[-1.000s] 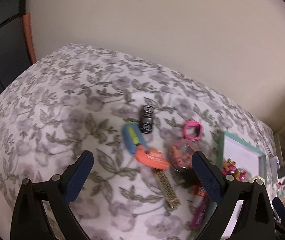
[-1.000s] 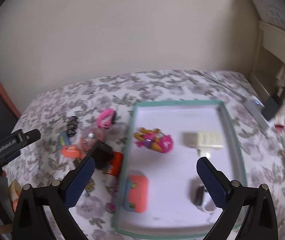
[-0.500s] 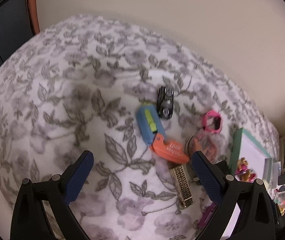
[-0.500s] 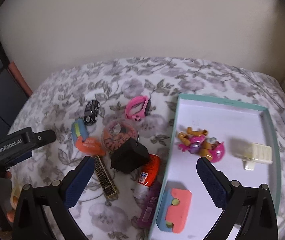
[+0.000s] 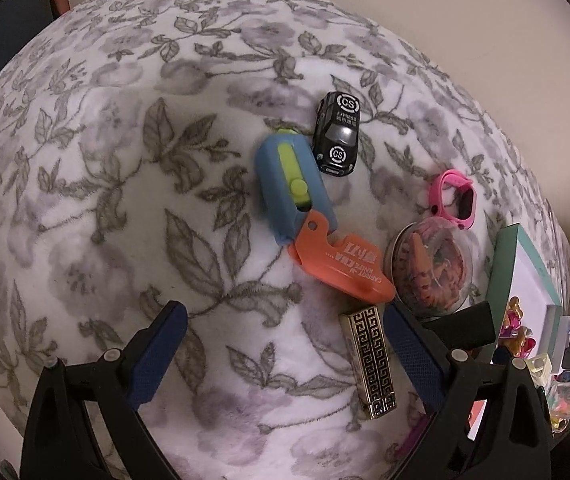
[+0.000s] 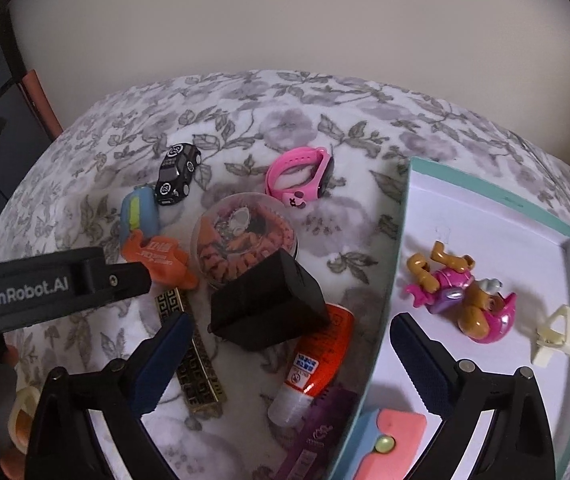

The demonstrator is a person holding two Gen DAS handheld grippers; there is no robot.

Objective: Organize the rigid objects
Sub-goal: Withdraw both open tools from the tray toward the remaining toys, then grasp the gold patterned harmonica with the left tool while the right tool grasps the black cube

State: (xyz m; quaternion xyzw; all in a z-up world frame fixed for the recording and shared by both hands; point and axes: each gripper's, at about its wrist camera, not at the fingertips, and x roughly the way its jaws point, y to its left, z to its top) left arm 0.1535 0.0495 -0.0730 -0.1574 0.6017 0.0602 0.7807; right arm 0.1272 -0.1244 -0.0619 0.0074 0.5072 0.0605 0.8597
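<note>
A floral blanket (image 6: 293, 120) covers the surface that carries everything. On its right side lies one teal-rimmed white tray (image 6: 497, 196) holding four things: one pink-and-orange toy figure (image 6: 461, 292), one cream clip (image 6: 565, 336), one pink-and-blue toy (image 6: 389, 444) at the near edge, and a point of the right gripper's finger over its left rim. Left of the tray, on the blanket, sit one black box (image 6: 269, 300), one round clear container of orange pieces (image 6: 241, 236), one orange tube (image 6: 317, 364), one purple item (image 6: 313, 436), one gold patterned lighter (image 5: 371, 360), one blue-and-green case (image 5: 289, 184), one orange carrot-knife toy (image 5: 341, 264), one pink watch (image 6: 301, 176) and one black toy car (image 5: 337, 136). The left gripper (image 5: 281, 356) and the right gripper (image 6: 289, 360) both hang wide apart, holding nothing.
</note>
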